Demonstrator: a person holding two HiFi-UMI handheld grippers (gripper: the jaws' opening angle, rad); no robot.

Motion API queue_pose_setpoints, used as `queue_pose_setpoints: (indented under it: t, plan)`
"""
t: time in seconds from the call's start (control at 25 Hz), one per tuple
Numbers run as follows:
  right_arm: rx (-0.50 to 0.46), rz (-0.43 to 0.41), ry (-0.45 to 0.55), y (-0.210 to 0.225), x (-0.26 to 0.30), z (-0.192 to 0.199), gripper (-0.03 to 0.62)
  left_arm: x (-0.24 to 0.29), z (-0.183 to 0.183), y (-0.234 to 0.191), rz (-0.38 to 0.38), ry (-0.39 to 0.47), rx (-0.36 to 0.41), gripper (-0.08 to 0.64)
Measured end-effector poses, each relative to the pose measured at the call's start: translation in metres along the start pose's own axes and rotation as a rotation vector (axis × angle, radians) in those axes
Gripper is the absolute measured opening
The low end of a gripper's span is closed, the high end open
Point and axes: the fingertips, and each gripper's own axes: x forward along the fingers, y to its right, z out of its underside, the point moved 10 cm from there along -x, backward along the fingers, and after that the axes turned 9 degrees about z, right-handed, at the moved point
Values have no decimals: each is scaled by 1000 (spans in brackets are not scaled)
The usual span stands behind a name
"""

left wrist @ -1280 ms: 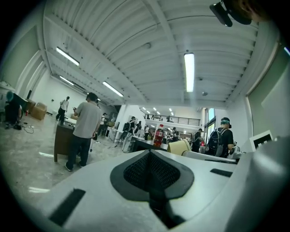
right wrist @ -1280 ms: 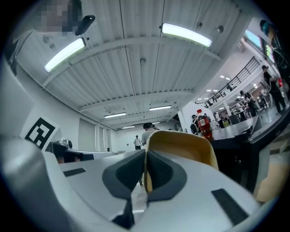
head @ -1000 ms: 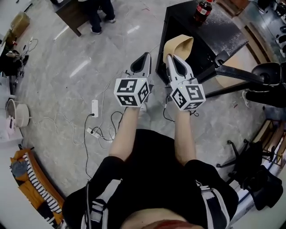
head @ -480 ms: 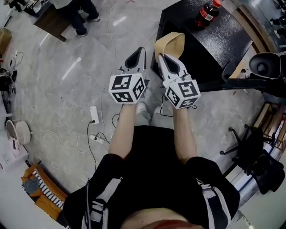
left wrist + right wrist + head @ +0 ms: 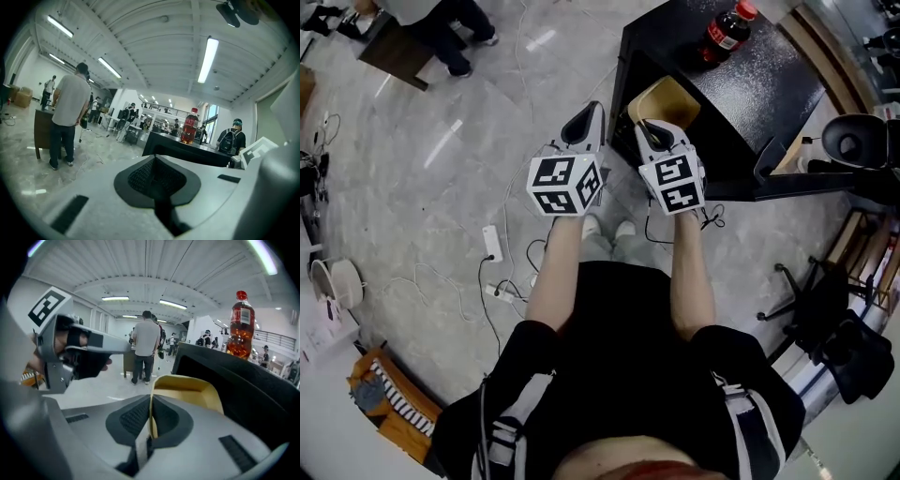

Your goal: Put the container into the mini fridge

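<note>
A tan, open-topped container (image 5: 667, 97) hangs by its rim from my right gripper (image 5: 645, 127), which is shut on the near wall. In the right gripper view that rim (image 5: 187, 390) stands pinched between the right gripper's (image 5: 151, 420) dark pads. The black mini fridge (image 5: 759, 80) stands ahead and to the right, and the container is at its dark front side (image 5: 234, 380). A cola bottle (image 5: 724, 28) stands on the fridge top. My left gripper (image 5: 585, 120) is beside the right one, over the floor, shut on nothing (image 5: 157, 164).
A person (image 5: 441, 23) stands by a brown desk (image 5: 389, 56) at the far left. Cables and a power strip (image 5: 490, 244) lie on the grey floor. Black chairs (image 5: 853, 141) and a chair base (image 5: 811, 309) crowd the right side.
Both grippers moved forward toward the fridge. The container, earlier in front of the fridge's corner, now sits against its dark front side.
</note>
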Motion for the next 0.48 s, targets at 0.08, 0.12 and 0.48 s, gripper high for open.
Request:
queue_pose_setpoints:
  t: [0.08,0.12,0.48]
  plan:
    - [-52,50,-42,14,6,8,17,1,-2,-1,-2,-8,13,11]
    - [-79,72,-59,21,9,12,17,1,-3,-2,-7,-9,17,11]
    - [-202,185,-154,51,28,31,18,10,-18,-6,-15,-4,54,11]
